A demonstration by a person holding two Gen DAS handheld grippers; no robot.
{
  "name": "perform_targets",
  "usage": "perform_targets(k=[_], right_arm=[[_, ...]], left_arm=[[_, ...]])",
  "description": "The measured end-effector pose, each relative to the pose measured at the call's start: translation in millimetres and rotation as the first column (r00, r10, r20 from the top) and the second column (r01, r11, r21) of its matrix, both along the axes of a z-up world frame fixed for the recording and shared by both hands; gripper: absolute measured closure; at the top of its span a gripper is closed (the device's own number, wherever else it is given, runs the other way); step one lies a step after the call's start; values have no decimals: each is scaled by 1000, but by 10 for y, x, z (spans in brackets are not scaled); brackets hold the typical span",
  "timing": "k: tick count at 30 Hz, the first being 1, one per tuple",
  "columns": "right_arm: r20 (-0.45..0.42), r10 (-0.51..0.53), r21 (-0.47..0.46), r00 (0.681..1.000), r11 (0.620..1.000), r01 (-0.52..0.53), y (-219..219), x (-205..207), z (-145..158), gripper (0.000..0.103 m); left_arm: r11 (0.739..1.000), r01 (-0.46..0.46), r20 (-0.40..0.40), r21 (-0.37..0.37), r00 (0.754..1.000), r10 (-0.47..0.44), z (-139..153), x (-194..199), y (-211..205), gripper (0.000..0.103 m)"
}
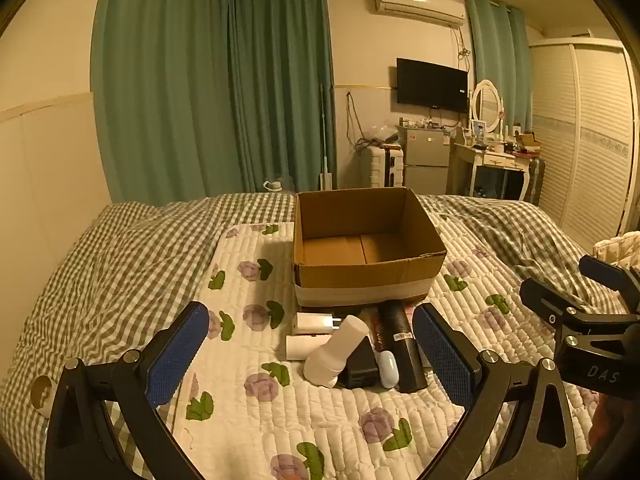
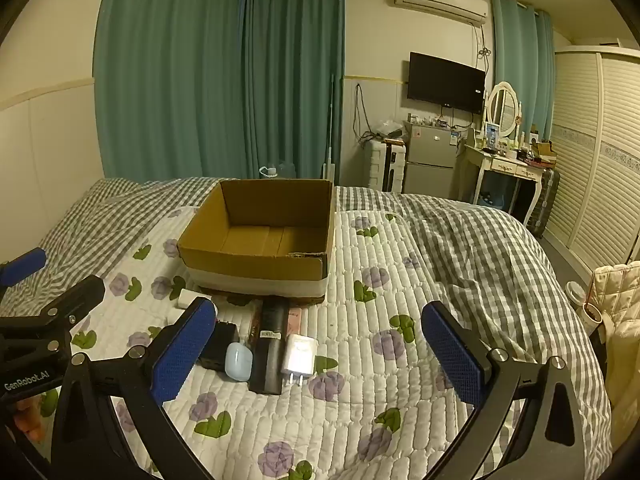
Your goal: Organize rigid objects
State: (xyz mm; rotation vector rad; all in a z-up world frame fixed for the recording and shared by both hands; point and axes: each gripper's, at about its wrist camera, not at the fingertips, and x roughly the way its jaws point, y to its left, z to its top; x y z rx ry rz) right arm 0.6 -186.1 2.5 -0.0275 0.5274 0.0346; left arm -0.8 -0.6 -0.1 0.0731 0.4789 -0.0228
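Note:
An open, empty cardboard box (image 1: pixel 368 276) (image 2: pixel 256 268) sits on the quilted bed. In front of it lies a cluster of small objects: a white cylindrical bottle (image 1: pixel 334 352), a black adapter (image 1: pixel 360 364) (image 2: pixel 219 346), a pale blue case (image 1: pixel 387 368) (image 2: pixel 239 360), a long black box (image 1: pixel 400 344) (image 2: pixel 272 344), white chargers (image 1: pixel 314 322) (image 2: pixel 298 356). My left gripper (image 1: pixel 310 356) is open, its fingers either side of the cluster. My right gripper (image 2: pixel 320 352) is open and empty just right of the cluster.
The floral quilt (image 1: pixel 280 412) covers a checked duvet (image 2: pixel 480 248). The right gripper shows at the right edge of the left wrist view (image 1: pixel 580 312), the left gripper at the left edge of the right wrist view (image 2: pixel 48 312). A wardrobe (image 2: pixel 600 160) and dressing table (image 2: pixel 508 164) stand beyond the bed.

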Motion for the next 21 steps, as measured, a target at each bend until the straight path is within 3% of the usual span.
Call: perform_targets(k=[7,21], right_arm=[[-4,7,1,1000,1000,-7,6,4,-5,0],[-7,-3,-1,1000,1000,3,12,14,-20,0]], left_arm=[[1000,-1,-12,0,1000,1,-14,46,-161,0],[1000,8,5,-15,1000,-8,13,-24,9,0]])
